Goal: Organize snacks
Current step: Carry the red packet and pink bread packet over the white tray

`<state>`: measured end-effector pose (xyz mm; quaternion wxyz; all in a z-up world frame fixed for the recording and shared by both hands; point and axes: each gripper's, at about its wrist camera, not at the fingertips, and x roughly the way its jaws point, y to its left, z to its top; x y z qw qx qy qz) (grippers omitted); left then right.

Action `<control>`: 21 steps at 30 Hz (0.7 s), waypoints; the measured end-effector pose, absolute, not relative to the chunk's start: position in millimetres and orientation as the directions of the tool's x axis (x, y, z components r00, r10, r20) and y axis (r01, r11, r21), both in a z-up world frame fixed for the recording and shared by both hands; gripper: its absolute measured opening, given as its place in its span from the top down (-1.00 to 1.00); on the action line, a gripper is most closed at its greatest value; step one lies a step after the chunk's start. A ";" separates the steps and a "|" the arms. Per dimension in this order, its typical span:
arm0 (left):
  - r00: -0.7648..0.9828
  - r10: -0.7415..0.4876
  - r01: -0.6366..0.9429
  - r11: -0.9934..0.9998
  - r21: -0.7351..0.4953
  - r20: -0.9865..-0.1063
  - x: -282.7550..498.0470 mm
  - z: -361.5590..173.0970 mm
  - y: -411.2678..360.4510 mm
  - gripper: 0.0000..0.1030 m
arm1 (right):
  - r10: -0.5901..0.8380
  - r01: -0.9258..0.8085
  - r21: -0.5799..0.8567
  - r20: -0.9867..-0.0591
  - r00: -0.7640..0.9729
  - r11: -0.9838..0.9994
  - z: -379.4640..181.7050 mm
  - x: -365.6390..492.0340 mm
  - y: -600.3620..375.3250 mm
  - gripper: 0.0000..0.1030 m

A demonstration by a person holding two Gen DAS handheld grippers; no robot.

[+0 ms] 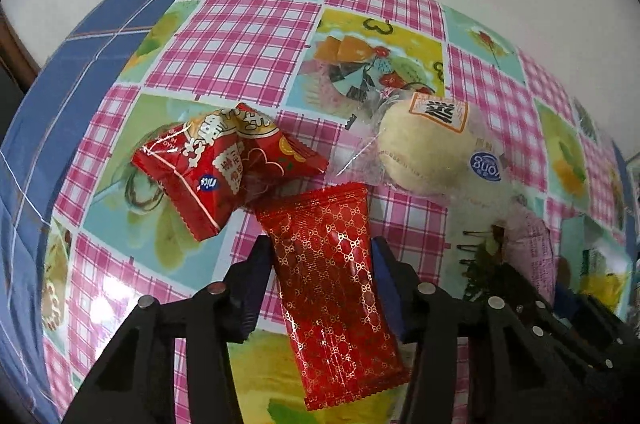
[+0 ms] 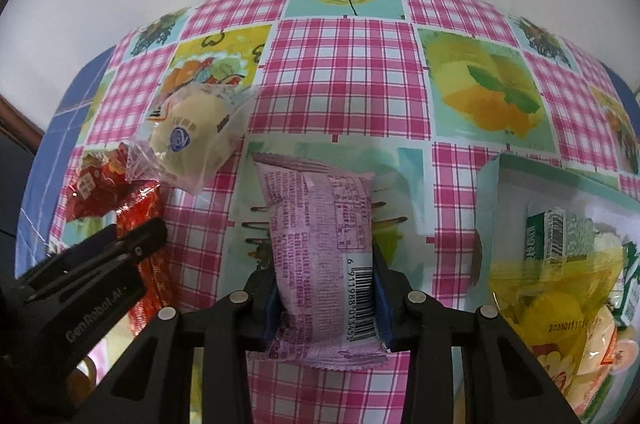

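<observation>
Right now my left gripper [image 1: 320,256] points steeply down at the table, and its two black jaws with blue pads sit on either side of a long red foil snack packet printed with a gold lattice pattern [image 1: 336,288]. The pads look pressed against the packet's long edges, so I read it as clamped on that packet, which lies lengthwise between the jaws over the glossy pink-checked tablecloth with fruit pictures [image 1: 240,44].

Just beyond its far end, up and to the left, lies a crumpled red snack pouch with white lettering [image 1: 224,168], its corner touching or nearly touching the foil packet. To the right rests a round pale bun in a clear plastic wrapper [image 1: 432,144].

My right gripper [image 2: 324,288] is tilted down just as steeply. Its blue pads press into both sides of a pale pink snack bar wrapper with a barcode [image 2: 320,248], which is pinched in at the grip and runs away from the camera.

From this wrist view the left gripper shows as a black arm at the lower left, over the red foil packet [image 2: 148,224]. On the right stands a pale green open box [image 2: 488,184], already containing a yellow translucent packet [image 2: 552,288] and a green-and-white carton [image 2: 556,232].
</observation>
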<state>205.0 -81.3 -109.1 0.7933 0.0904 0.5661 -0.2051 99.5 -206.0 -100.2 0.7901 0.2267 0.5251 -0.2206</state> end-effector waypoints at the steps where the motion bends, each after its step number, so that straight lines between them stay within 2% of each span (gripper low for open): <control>1: 0.273 -0.224 0.426 0.900 -0.092 -0.935 205.8 -109.5 -79.9 0.01 | -0.107 0.588 0.131 -0.930 0.353 0.798 -100.0 100.6 -205.6 0.23; 12: 0.309 -0.194 0.429 0.902 -0.046 -0.931 185.1 -75.9 -66.8 0.06 | -0.080 0.593 0.177 -0.921 0.382 0.786 -77.3 81.4 -204.8 0.23; 21: 0.374 -0.181 0.426 0.905 -0.005 -0.910 153.8 -43.0 -56.7 0.11 | -0.102 0.601 0.204 -0.895 0.435 0.773 -36.9 48.5 -205.0 0.23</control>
